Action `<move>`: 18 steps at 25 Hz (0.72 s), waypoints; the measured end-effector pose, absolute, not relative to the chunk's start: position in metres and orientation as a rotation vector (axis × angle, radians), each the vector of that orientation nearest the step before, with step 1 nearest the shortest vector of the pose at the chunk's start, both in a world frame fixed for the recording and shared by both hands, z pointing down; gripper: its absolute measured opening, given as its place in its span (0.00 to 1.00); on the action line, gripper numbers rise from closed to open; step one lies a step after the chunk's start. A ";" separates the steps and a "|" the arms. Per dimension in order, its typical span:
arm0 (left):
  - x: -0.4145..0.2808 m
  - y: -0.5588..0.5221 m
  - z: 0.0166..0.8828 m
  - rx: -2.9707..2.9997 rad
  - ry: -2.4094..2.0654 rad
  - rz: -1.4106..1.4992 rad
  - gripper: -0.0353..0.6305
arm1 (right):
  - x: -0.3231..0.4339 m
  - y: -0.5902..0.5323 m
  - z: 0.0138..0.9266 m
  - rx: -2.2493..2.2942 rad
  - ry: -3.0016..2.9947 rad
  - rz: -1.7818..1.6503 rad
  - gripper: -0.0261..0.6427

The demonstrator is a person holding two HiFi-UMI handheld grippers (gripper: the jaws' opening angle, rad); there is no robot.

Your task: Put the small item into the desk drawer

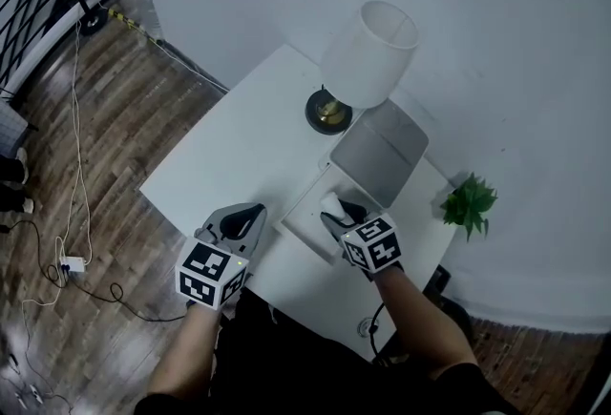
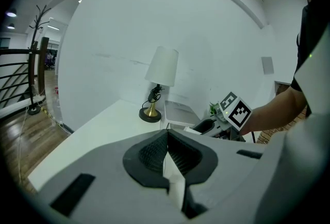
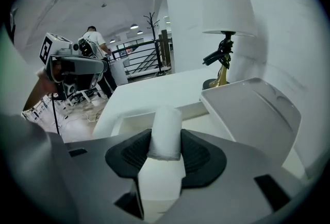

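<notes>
Right gripper [image 1: 336, 211] nearest; left gripper [image 1: 252, 213] beside it, jaws pinched together on nothing, over the white desk [image 1: 224, 151]. Drawer [image 1: 298, 230] stands open. Right jaws clamp the small white roll [image 3: 165, 133] just above it — lowering and release not yet done, by my reckoning.

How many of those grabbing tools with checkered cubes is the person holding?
2. The left tool is shut and empty above the desk; the right tool grips a small white roll over the open drawer.

Grey left hand-held gripper [image 1: 252, 212] (black pads [image 2: 149, 154]), black-and-white marker cube [image 1: 212, 273].
</notes>
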State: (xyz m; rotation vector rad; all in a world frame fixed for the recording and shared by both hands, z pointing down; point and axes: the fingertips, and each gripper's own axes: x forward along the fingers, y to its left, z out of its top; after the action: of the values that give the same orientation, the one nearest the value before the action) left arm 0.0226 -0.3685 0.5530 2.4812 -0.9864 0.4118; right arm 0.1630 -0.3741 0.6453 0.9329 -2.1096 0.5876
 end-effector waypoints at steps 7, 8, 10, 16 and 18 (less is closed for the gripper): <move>0.016 -0.364 0.555 2.474 -0.979 0.394 0.07 | 0.159 -0.372 0.662 0.894 -2.016 0.542 0.30; 0.015 -0.364 0.554 2.474 -0.980 0.388 0.07 | 0.160 -0.371 0.666 0.882 -1.997 0.530 0.30; 0.013 -0.364 0.554 2.474 -0.979 0.376 0.07 | 0.161 -0.370 0.671 0.862 -1.959 0.503 0.30; 0.003 -0.364 0.547 2.488 -0.959 0.358 0.07 | 0.158 -0.373 0.673 0.889 -1.921 0.499 0.31; 0.000 -0.366 0.544 2.495 -0.954 0.359 0.06 | 0.159 -0.375 0.668 0.913 -1.922 0.505 0.31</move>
State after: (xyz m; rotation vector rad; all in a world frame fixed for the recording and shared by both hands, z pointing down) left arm -0.0005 -0.3656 0.5440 2.4953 -0.9542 0.3587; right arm 0.1588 -0.3747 0.6682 0.9130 -1.9222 0.5046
